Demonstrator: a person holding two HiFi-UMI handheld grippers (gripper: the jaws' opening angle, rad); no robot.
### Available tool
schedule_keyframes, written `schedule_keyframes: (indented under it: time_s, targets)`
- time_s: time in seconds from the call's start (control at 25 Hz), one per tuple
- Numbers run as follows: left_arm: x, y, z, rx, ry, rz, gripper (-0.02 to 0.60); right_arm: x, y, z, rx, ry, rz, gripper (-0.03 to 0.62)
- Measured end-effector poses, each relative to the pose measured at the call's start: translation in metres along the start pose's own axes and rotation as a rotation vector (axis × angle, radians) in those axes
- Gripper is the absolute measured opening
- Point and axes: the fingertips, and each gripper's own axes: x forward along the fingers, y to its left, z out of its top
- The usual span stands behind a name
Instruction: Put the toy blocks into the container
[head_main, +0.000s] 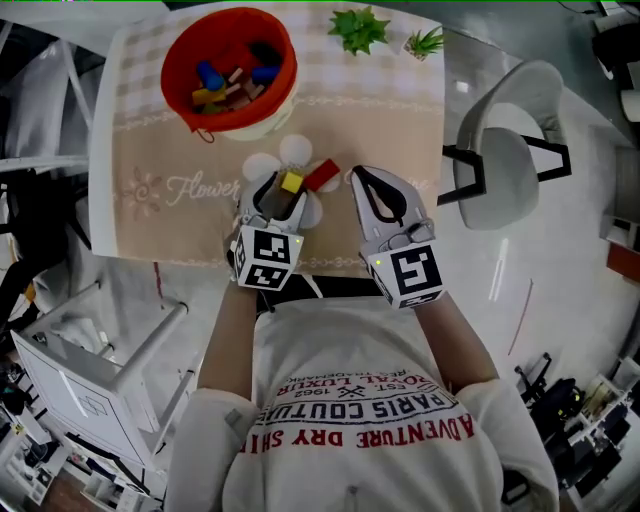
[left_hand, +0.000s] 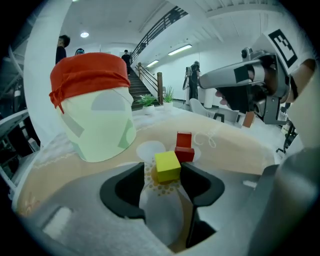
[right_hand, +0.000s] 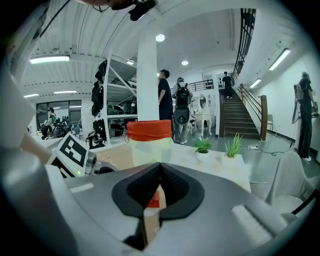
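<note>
A yellow cube (head_main: 291, 181) (left_hand: 167, 166) lies on a white flower print on the beige cloth. My left gripper (head_main: 286, 190) (left_hand: 163, 172) is down at it, open, one jaw either side of the cube, with a gap showing on the left side. Just beyond it lies a red block (head_main: 322, 175) (left_hand: 184, 148). My right gripper (head_main: 358, 176) (right_hand: 160, 167) hovers to the right of the red block with its fingertips together and nothing held. The red-rimmed container (head_main: 172, 85) (left_hand: 95, 125) (right_hand: 148, 142) stands at the table's far left and holds several blocks.
Two small potted plants (head_main: 358, 28) (head_main: 425, 42) stand at the table's far edge. A white chair (head_main: 510, 150) is right of the table, a white cabinet (head_main: 80, 390) at the lower left. People stand far off in the hall.
</note>
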Motion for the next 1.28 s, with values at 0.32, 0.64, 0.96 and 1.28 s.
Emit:
schedule_keyframes:
  time_s: [0.32,0.64,0.96,1.28]
  targets:
    - [-0.004,0.002,0.001,-0.014,-0.022,0.023,0.15,-0.005,-0.002,-0.004,-0.008,0.006,0.006,0.002]
    - [-0.033,0.013,0.023,-0.022,-0.072,0.05,0.15,-0.012,0.005,0.013,-0.02,-0.019,0.006,0.002]
    - [-0.095,0.037,0.089,0.051,-0.221,0.103,0.15,-0.012,0.023,0.058,-0.043,-0.081,0.003,0.002]
    - [-0.138,0.075,0.141,0.114,-0.319,0.142,0.15,-0.005,0.035,0.11,-0.074,-0.15,-0.027,0.002]
